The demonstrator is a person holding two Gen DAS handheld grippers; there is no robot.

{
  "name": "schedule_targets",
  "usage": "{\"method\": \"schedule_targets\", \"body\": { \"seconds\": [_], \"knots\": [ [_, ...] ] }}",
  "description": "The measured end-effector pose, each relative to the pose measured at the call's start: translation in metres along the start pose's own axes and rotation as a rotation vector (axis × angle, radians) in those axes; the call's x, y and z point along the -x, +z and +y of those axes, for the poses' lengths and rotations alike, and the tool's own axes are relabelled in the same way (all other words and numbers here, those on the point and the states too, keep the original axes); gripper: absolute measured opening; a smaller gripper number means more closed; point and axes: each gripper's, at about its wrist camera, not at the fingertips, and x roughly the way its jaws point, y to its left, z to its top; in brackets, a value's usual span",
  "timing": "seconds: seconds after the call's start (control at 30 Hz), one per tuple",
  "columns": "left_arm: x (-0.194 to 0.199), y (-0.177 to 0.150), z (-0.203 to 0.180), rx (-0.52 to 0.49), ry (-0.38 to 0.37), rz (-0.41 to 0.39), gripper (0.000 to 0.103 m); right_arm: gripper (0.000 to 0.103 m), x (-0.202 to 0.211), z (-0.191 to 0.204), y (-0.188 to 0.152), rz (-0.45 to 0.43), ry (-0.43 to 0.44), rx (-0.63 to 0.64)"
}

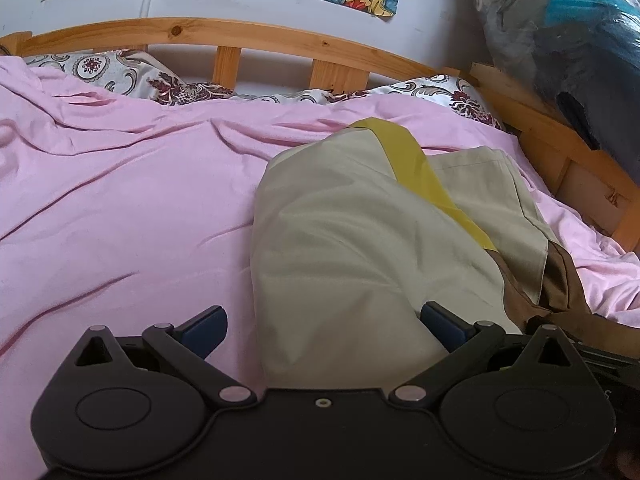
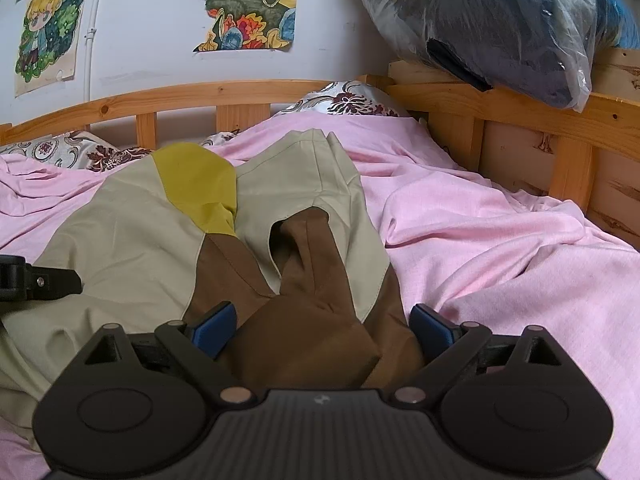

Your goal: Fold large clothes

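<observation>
nearest, the right gripper (image 2: 322,326) has its fingers (image 2: 214,328) spread wide, released, with the brown end of the garment (image 2: 304,320) lying loose between them. the left gripper (image 1: 322,326) is likewise released around the beige fold (image 1: 340,248). the clothing rests bunched on the pink sheet (image 1: 120,200) of the bed. to fold well, pull both clear without dragging cloth, then regrip at true corners. beyond, the wooden rail (image 1: 240,36).

You have one garment (image 2: 132,236), one pink sheet (image 2: 500,248), two pillows (image 1: 120,70) (image 1: 452,94), two posters (image 2: 44,28) (image 2: 248,4), one plastic bag (image 2: 500,20).
</observation>
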Motion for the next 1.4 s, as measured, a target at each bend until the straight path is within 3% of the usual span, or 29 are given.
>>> {"method": "schedule_targets", "body": {
  "seconds": [0.17,0.3,0.43,0.53,0.63,0.83,0.87,0.9,1.0,1.17,1.23,1.3,1.4],
  "knots": [
    [-0.001,-0.001,0.004,0.007,-0.013,0.001,0.102,0.097,0.0,0.0,0.0,0.0,0.001,0.0],
    [-0.002,0.005,0.014,0.057,-0.048,0.046,0.102,0.097,0.001,-0.001,0.001,-0.003,0.005,-0.006],
    [0.011,0.014,0.031,0.141,-0.128,0.056,0.102,0.097,0.012,-0.009,0.009,-0.057,0.053,-0.072],
    [0.018,0.01,0.034,0.149,-0.159,0.064,0.102,0.1,0.022,-0.015,0.024,-0.143,0.083,-0.097],
    [0.017,0.004,0.036,0.174,-0.186,0.087,0.102,0.099,0.015,-0.024,0.041,-0.143,0.115,-0.105],
    [0.012,-0.001,0.032,0.169,-0.192,0.115,0.102,0.056,-0.006,-0.044,0.044,-0.034,0.156,-0.207],
    [0.011,-0.002,0.03,0.156,-0.192,0.12,0.102,0.039,-0.008,-0.045,0.043,-0.019,0.158,-0.212],
    [0.01,-0.003,0.028,0.149,-0.192,0.125,0.102,0.029,-0.01,-0.045,0.043,-0.009,0.159,-0.203],
    [0.008,-0.005,0.029,0.146,-0.193,0.135,0.102,0.016,-0.012,-0.037,0.042,0.018,0.121,-0.137],
    [0.007,-0.005,0.033,0.148,-0.198,0.142,0.102,0.019,-0.015,-0.035,0.038,0.042,0.118,-0.166],
    [0.006,-0.006,0.034,0.152,-0.202,0.144,0.102,0.034,-0.011,-0.037,0.04,0.03,0.128,-0.175],
    [0.006,-0.006,0.035,0.156,-0.203,0.143,0.102,0.057,-0.009,-0.041,0.04,0.016,0.131,-0.188],
    [0.007,-0.007,0.034,0.161,-0.201,0.14,0.102,0.06,-0.012,-0.048,0.039,0.028,0.139,-0.233]
  ]
}}
